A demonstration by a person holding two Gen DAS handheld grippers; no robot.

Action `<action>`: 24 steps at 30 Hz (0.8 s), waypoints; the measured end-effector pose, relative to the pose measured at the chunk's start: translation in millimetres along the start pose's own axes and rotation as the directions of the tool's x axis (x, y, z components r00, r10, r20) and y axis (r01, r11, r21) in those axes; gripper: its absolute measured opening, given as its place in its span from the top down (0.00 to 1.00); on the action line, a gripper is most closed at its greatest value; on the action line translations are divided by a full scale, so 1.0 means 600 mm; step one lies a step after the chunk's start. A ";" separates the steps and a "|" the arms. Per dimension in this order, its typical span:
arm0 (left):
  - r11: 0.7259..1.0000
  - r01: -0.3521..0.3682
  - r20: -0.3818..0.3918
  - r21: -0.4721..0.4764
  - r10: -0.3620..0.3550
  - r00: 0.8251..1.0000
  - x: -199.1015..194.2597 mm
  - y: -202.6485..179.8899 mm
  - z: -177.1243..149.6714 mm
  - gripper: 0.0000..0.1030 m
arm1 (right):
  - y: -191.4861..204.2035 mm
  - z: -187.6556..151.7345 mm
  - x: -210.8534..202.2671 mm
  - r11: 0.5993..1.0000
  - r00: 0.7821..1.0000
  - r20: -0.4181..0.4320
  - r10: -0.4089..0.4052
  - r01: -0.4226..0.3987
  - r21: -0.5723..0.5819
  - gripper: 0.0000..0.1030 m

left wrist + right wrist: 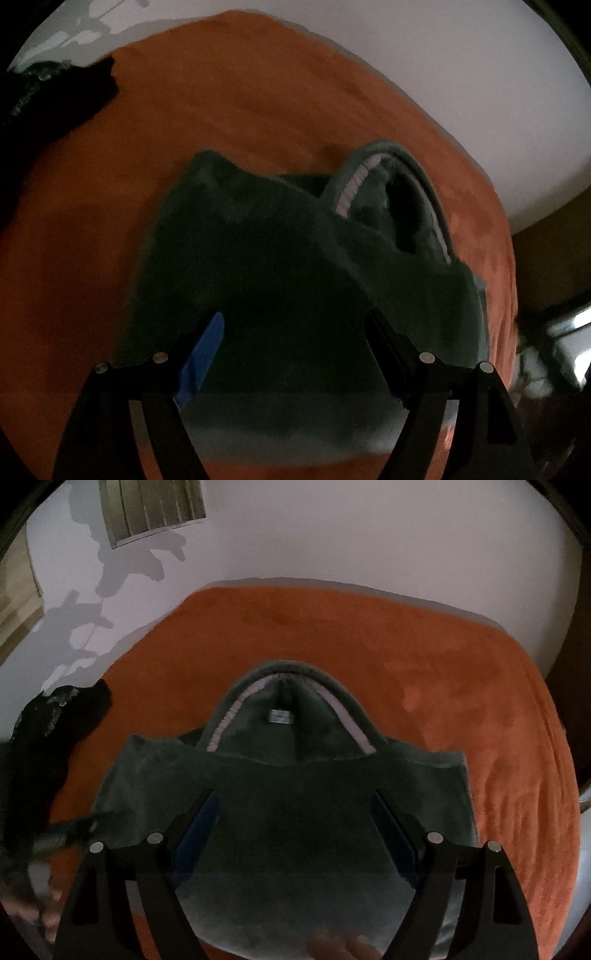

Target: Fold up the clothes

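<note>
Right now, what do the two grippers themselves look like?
Both the left gripper and the right gripper have two black angular fingers with round silver pins. Blue pads line the inner faces of the fingers. No cables or sleeves are visible.

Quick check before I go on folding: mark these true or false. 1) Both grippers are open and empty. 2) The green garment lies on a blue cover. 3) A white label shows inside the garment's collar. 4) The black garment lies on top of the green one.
1) True: the left gripper and the right gripper stand open, nothing pinched.
2) False: the green garment lies on an orange cover.
3) True: a white label shows inside the collar.
4) False: the black garment lies apart, at the cover's left edge.
</note>
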State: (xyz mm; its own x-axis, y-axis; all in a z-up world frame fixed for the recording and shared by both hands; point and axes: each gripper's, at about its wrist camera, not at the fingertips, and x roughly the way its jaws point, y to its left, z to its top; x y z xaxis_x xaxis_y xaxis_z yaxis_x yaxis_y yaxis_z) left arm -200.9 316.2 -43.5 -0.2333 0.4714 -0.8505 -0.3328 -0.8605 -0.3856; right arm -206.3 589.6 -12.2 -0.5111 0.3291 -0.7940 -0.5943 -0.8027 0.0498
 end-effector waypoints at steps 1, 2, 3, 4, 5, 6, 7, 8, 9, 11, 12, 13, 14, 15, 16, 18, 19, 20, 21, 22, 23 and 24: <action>1.000 0.007 0.009 -0.024 -0.007 1.000 0.012 0.001 0.006 0.23 | 0.002 -0.007 0.010 1.000 1.000 -0.027 -0.015 0.015 -0.003 0.20; 0.999 0.021 0.020 -0.049 -0.020 1.000 0.026 0.003 0.010 0.23 | 0.003 -0.016 0.021 1.000 0.998 -0.064 -0.029 0.029 0.000 0.20; 0.999 0.027 0.017 -0.047 -0.026 1.000 0.034 0.000 0.011 0.23 | 0.003 -0.025 0.033 0.999 0.995 -0.097 -0.037 0.038 0.005 0.20; 0.999 0.025 0.013 -0.033 -0.024 1.000 0.040 -0.003 0.012 0.23 | 0.004 -0.033 0.046 0.999 0.992 -0.118 -0.041 0.043 0.013 0.20; 1.000 0.009 0.019 0.002 -0.009 1.000 0.046 -0.008 0.008 0.23 | 0.006 -0.041 0.059 0.998 0.991 -0.126 -0.051 0.053 0.019 0.20; 0.999 -0.008 0.026 0.036 0.007 1.000 0.052 -0.013 0.004 0.23 | 0.008 -0.048 0.072 0.998 0.989 -0.134 -0.060 0.064 0.025 0.20; 0.997 -0.024 0.034 0.070 0.022 0.999 0.058 -0.018 0.000 0.23 | 0.010 -0.056 0.086 0.997 0.987 -0.142 -0.069 0.074 0.030 0.20; 0.993 -0.033 0.050 0.113 0.028 0.998 0.057 -0.024 -0.006 0.23 | 0.013 -0.062 0.099 0.996 0.987 -0.143 -0.078 0.084 0.037 0.20; 0.987 -0.043 0.067 0.155 0.033 0.997 0.056 -0.030 -0.011 0.23 | 0.015 -0.063 0.109 0.995 0.988 -0.128 -0.082 0.089 0.047 0.20; 0.973 -0.032 0.099 0.228 0.009 0.995 0.049 -0.048 -0.019 0.23 | 0.018 -0.058 0.122 0.994 0.994 -0.081 -0.076 0.082 0.075 0.20; 0.966 -0.024 0.115 0.256 -0.006 0.993 0.047 -0.058 -0.024 0.23 | 0.017 -0.054 0.127 0.993 0.996 -0.051 -0.070 0.074 0.092 0.20; 0.959 -0.017 0.130 0.283 -0.021 0.991 0.044 -0.068 -0.029 0.23 | 0.015 -0.050 0.137 0.993 0.998 -0.031 -0.058 0.061 0.106 0.20; 0.958 -0.005 0.141 0.287 -0.037 0.989 0.047 -0.076 -0.030 0.23 | 0.011 -0.047 0.147 0.992 0.998 -0.027 -0.050 0.053 0.114 0.20; 0.963 0.001 0.148 0.269 -0.042 0.988 0.053 -0.082 -0.028 0.23 | 0.006 -0.046 0.160 0.992 0.998 -0.045 -0.050 0.055 0.117 0.20; 0.971 -0.001 0.144 0.239 -0.035 0.989 0.060 -0.085 -0.025 0.23 | 0.000 -0.045 0.172 0.991 0.996 -0.069 -0.051 0.059 0.119 0.20; 0.979 0.015 0.107 0.202 -0.038 0.994 0.071 -0.090 -0.021 0.23 | -0.015 -0.047 0.182 0.990 0.991 -0.128 -0.050 0.066 0.128 0.20; 0.980 0.023 0.090 0.195 -0.041 0.995 0.075 -0.094 -0.020 0.23 | -0.023 -0.046 0.177 0.990 0.988 -0.150 -0.043 0.062 0.126 0.20; 0.976 0.011 0.098 0.217 -0.033 0.995 0.068 -0.099 -0.026 0.23 | -0.030 -0.044 0.167 0.992 0.986 -0.166 -0.036 0.056 0.116 0.20; 0.971 -0.001 0.107 0.239 -0.025 0.994 0.062 -0.105 -0.031 0.23 | -0.038 -0.042 0.157 0.993 0.983 -0.181 -0.030 0.049 0.105 0.20; 0.966 -0.013 0.116 0.260 -0.018 0.993 0.056 -0.111 -0.036 0.23 | -0.045 -0.041 0.147 0.994 0.981 -0.191 -0.026 0.046 0.099 0.20; 0.959 -0.028 0.128 0.283 -0.009 0.992 0.048 -0.111 -0.044 0.23 | -0.052 -0.041 0.137 0.993 0.980 -0.197 -0.030 0.051 0.104 0.20; 0.951 -0.050 0.147 0.305 0.005 0.989 0.041 -0.115 -0.055 0.23 | -0.062 -0.044 0.126 0.990 0.979 -0.204 -0.028 0.055 0.127 0.20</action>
State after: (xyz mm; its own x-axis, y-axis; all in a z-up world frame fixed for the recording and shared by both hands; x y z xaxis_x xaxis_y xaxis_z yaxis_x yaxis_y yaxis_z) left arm -153.7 380.6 -49.7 -0.3670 0.4906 -0.7904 -0.5838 -0.7829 -0.2149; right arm -206.8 631.2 -90.0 -0.3564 0.2434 -0.9021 -0.6959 -0.7134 0.0825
